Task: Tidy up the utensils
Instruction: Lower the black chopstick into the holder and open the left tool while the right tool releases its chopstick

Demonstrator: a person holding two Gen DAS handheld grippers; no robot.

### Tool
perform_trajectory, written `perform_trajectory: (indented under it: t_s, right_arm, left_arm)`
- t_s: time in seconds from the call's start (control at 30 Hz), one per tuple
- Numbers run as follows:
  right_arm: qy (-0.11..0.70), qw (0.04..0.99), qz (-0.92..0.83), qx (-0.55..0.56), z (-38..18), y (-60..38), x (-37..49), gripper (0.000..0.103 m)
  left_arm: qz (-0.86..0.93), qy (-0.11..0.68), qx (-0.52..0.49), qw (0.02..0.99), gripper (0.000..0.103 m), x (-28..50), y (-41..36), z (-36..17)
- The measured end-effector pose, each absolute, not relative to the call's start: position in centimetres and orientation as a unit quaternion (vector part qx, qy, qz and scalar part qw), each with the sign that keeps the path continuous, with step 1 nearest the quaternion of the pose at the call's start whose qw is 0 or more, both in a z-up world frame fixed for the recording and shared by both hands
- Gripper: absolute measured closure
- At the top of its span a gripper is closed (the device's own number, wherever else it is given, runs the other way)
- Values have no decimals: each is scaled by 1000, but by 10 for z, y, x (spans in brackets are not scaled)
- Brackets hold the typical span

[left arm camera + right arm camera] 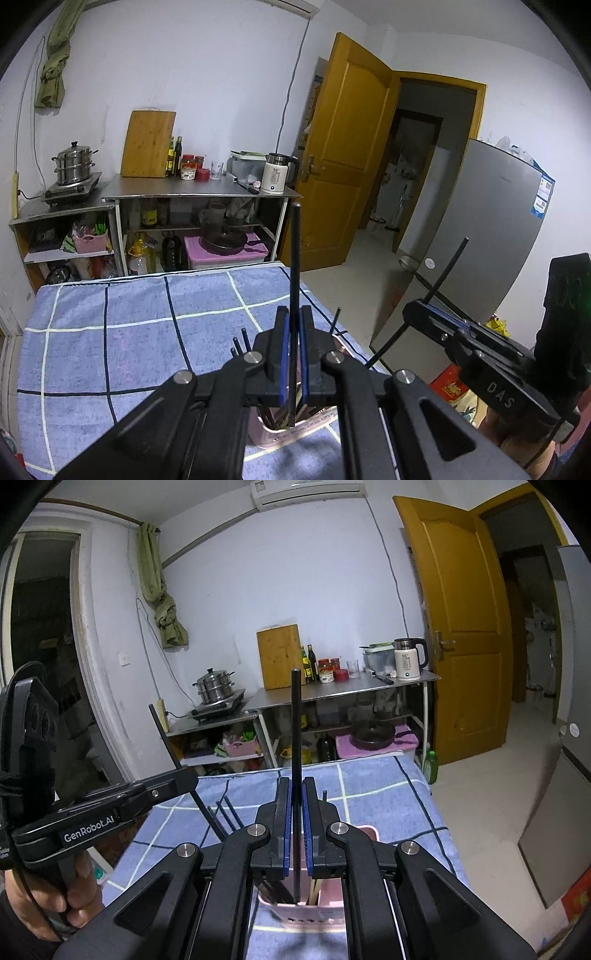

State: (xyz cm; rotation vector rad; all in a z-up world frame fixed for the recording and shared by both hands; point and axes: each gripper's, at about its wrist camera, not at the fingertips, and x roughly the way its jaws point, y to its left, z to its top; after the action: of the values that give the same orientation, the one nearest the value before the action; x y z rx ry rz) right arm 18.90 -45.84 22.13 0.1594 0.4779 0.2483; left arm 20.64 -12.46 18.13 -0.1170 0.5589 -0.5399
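Right, in the left wrist view my left gripper (294, 343) is clamping a black chopstick (295, 266) between its blue-padded fingers (283, 354), standing it upright with its lower tip hanging just over the mouth of the pink holder (291, 434). That holder is sitting on the blue checked cloth (129, 332), and several more dark sticks are already poking out of it. Off to the right of the holder, my right gripper (424, 312) is squeezing a second chopstick (445, 269), which is slanting across its closed tips.

Looking through the right wrist view, the right gripper (296, 823) is pinching its own chopstick (296, 760) upright, lower end dipping toward the pink holder (317, 904) directly beneath. To the left of the holder, a hand (55, 890) is working the left gripper (184, 775), which is gripping its stick (173, 746) at a slant.

I'm worrying about two sticks heading for one narrow opening together: they could be knocking each other, or jamming against the sticks already inside. A tilted release could be tipping the light holder, or letting a stick slide out onto the cloth.
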Motion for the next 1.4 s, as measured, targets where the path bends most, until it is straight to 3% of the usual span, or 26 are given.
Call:
perform_trajectory:
  t_s: [0.77, 1.27, 1.4]
  right_arm:
    - [305, 941, 120, 81, 132, -451, 226, 98]
    - [326, 935, 118, 75, 118, -451, 222, 97]
    - [316, 939, 114, 74, 126, -453, 212, 86]
  left_arm:
    - [-273, 316, -35, 908, 97, 228, -147, 103]
    - [-261, 332, -24, 906, 97, 224, -146, 91]
    - [-260, 320, -22, 911, 97, 215, -141, 98]
